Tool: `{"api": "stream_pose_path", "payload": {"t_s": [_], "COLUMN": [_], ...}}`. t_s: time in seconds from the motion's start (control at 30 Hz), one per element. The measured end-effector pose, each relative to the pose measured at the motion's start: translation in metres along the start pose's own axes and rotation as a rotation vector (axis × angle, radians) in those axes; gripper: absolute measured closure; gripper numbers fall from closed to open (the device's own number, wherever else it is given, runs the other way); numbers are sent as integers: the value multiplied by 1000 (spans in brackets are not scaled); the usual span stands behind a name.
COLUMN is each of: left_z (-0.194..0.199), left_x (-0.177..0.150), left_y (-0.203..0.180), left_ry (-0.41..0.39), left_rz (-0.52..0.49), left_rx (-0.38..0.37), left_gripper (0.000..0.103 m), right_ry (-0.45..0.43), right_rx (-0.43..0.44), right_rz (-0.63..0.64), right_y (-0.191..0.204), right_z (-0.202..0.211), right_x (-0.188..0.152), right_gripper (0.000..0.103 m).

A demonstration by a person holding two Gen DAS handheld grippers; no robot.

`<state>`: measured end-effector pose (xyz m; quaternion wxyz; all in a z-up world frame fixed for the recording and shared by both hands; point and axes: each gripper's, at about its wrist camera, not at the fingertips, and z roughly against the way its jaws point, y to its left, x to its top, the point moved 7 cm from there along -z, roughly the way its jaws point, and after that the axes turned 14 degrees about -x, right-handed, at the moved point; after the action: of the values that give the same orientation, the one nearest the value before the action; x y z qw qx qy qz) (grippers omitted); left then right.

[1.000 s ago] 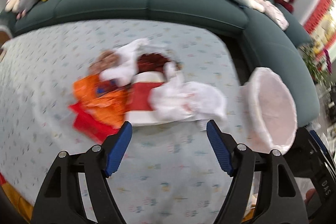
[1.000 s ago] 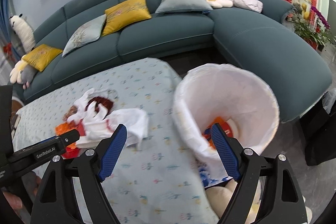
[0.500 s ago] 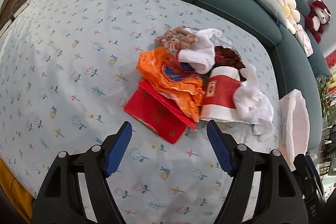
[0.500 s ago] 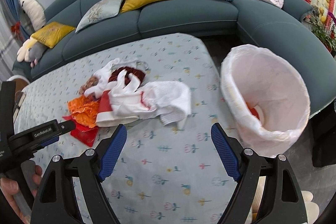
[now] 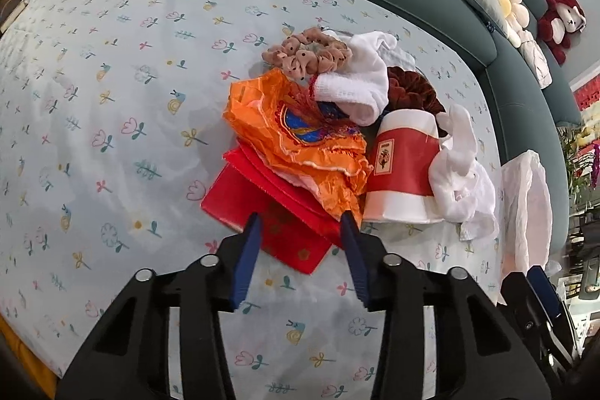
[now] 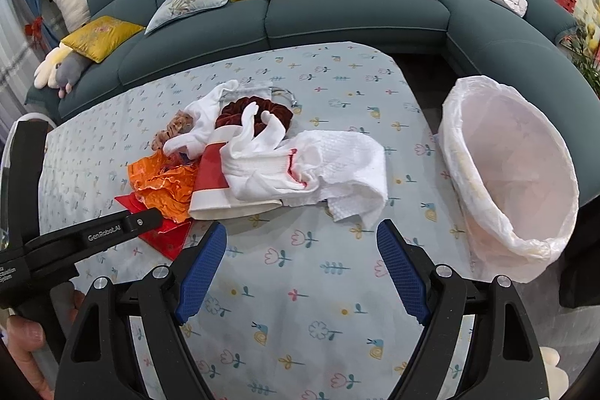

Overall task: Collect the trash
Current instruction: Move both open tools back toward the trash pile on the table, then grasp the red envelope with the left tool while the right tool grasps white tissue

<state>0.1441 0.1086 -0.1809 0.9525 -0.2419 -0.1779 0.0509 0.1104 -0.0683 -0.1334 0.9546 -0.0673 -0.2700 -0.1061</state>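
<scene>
A trash pile lies on the flowered table: a red envelope (image 5: 258, 212), a crumpled orange wrapper (image 5: 300, 137), a red-and-white paper cup (image 5: 403, 171), white gloves (image 5: 356, 89) and a white paper towel (image 6: 352, 167). My left gripper (image 5: 300, 231) is open, its jaws straddling the near edge of the red envelope. It also shows in the right wrist view (image 6: 112, 231). My right gripper (image 6: 300, 261) is open and empty, just in front of the paper towel. The trash bin (image 6: 517, 175) with a white liner stands at the table's right end.
A tan scrunchie (image 5: 303, 53) and a dark red scrunchie (image 5: 408, 89) lie in the pile. A teal sofa (image 6: 337, 14) with cushions and plush toys wraps the far side and right. The table's (image 6: 300, 306) near half is bare cloth.
My left gripper has moved down onto the red envelope and its jaws have narrowed. My right gripper has swung left from the bin toward the pile.
</scene>
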Motion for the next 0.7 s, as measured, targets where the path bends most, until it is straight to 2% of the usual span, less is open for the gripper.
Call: {"api": "stream_pose_path", "payload": {"t_s": [0.07, 0.13, 0.23, 0.7], "left_z": [-3, -2, 3, 30], "left_x": [1, 0, -1, -7], "left_y": [0, -1, -2, 13], "left_ry": [12, 12, 2, -20], "left_rz": [0, -8, -34, -31], "left_rx": [-20, -28, -23, -2], "left_gripper": [82, 90, 96, 102], "right_ry": [2, 2, 0, 19], "right_rx": [2, 4, 9, 20], "right_rz": [7, 17, 27, 69], "right_y": [4, 8, 15, 51], "right_z": [-3, -5, -8, -43], "right_x": [1, 3, 7, 27], "right_gripper": [24, 24, 24, 27]}}
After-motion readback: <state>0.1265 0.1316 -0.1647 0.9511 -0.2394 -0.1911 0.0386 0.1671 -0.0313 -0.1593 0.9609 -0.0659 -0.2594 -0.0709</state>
